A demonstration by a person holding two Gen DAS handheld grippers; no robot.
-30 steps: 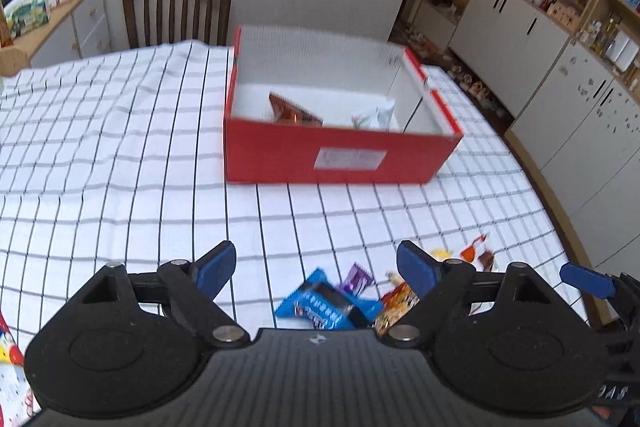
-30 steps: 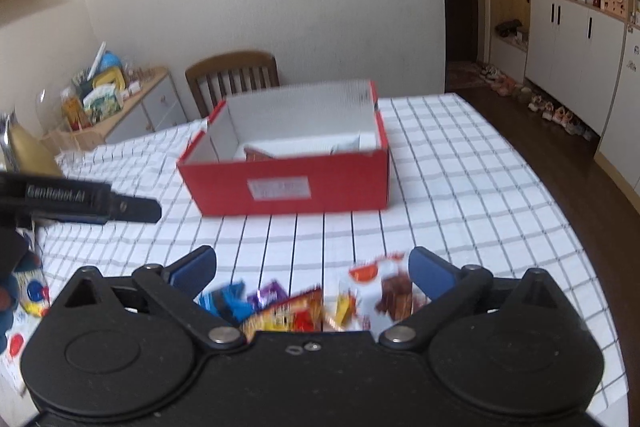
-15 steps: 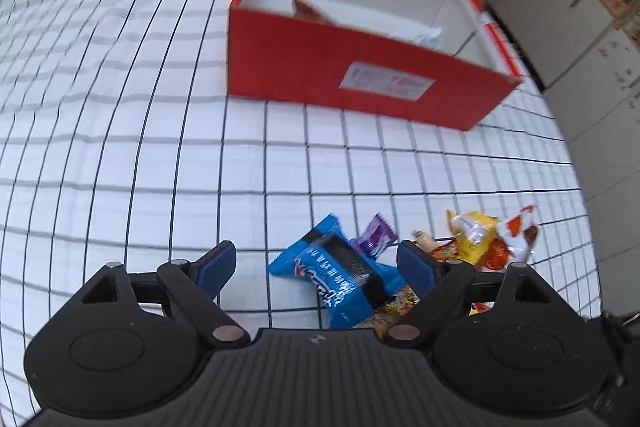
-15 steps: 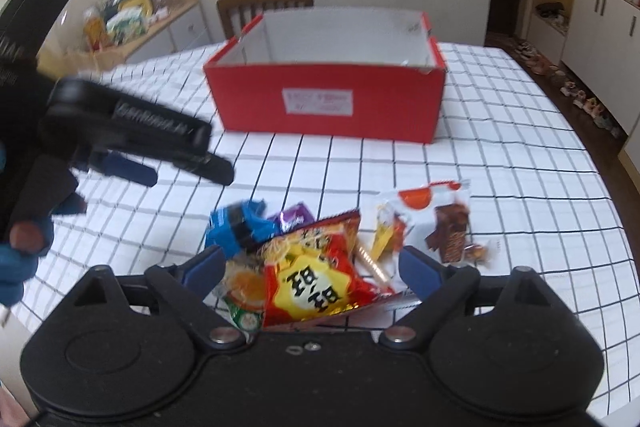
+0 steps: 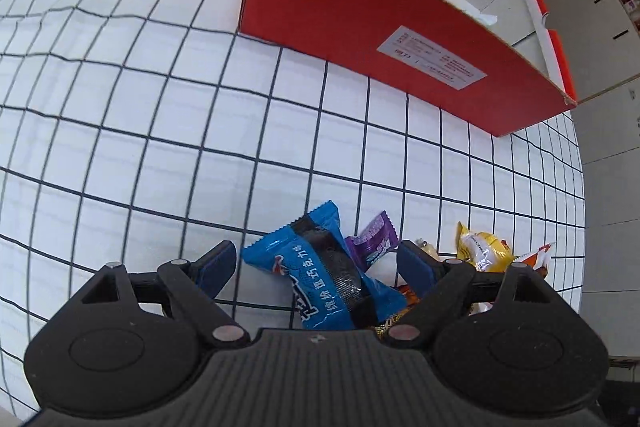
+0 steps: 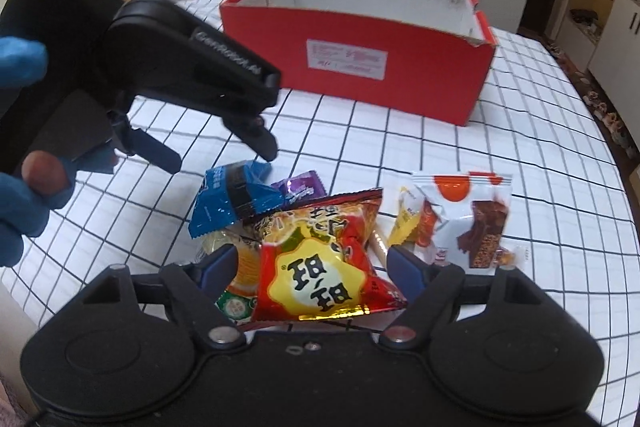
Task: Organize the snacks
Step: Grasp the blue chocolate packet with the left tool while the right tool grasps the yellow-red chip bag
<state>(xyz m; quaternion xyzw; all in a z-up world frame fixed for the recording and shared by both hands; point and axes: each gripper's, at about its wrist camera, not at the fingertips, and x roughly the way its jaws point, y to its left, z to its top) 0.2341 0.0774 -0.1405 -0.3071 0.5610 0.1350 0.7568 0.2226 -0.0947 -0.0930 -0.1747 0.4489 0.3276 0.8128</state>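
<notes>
Left gripper (image 5: 316,263) jaws wide open, straddling the blue packet (image 5: 326,277) lying flat on the tablecloth (image 5: 160,115), apparently lined up to pinch. Right gripper (image 6: 312,259) also open, straddling the red-yellow bag (image 6: 320,263). Red box (image 6: 360,55) sits well beyond the pile, open-topped to take the snacks.

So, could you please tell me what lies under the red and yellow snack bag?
Under the red and yellow snack bag an orange-and-green packet pokes out at its left; the rest beneath is covered.
</notes>
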